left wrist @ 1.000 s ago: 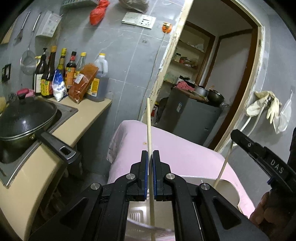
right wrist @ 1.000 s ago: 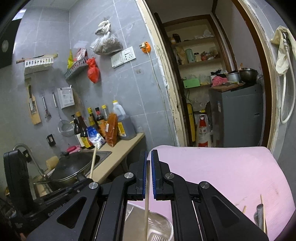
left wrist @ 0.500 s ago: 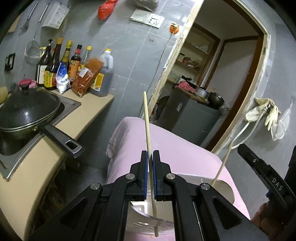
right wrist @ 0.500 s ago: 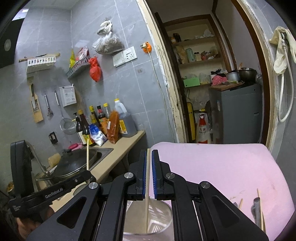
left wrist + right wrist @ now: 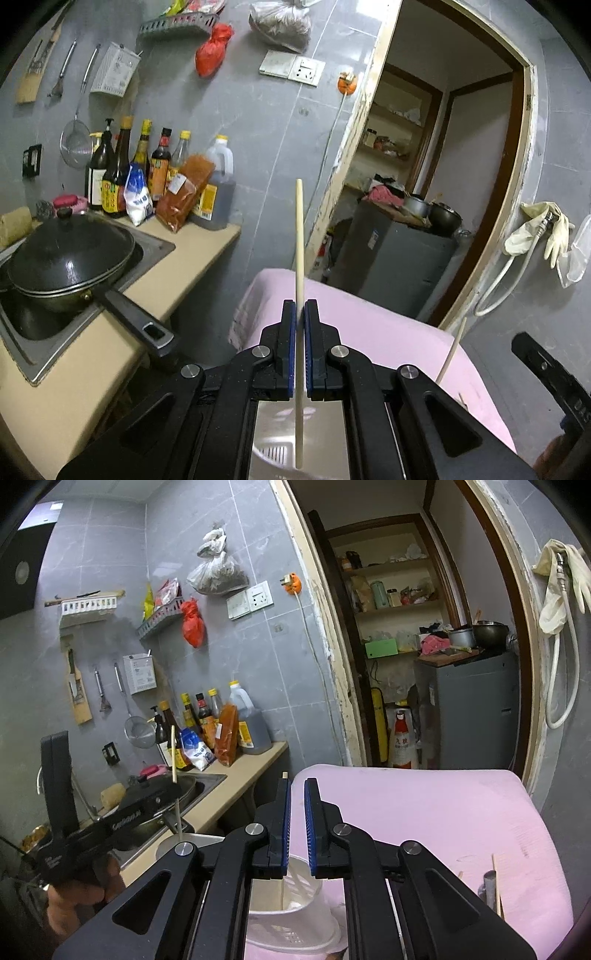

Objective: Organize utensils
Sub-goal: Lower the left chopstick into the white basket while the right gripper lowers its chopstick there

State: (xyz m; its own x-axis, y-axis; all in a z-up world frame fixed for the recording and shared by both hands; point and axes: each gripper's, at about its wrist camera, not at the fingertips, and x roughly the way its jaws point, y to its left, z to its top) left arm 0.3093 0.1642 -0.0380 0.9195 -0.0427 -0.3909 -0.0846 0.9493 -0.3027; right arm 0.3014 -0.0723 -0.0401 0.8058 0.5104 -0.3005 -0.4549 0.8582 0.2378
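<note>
Directly below your left gripper (image 5: 300, 345), the white holder (image 5: 295, 915) is waiting. You are pinching one chopstick (image 5: 299, 258) upright there; your right gripper (image 5: 297, 827) is standing narrowly parted, its chopstick (image 5: 283, 834) leaning loose against the left pad.

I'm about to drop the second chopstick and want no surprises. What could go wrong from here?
1. The left gripper pinches its chopstick mid-shaft. If it is released off-centre, it may miss the white holder.
2. The holder sits on soft pink cloth, so a bump could tip it.
3. The second chopstick stands close beside the right gripper, and moving that gripper might flick it.
</note>
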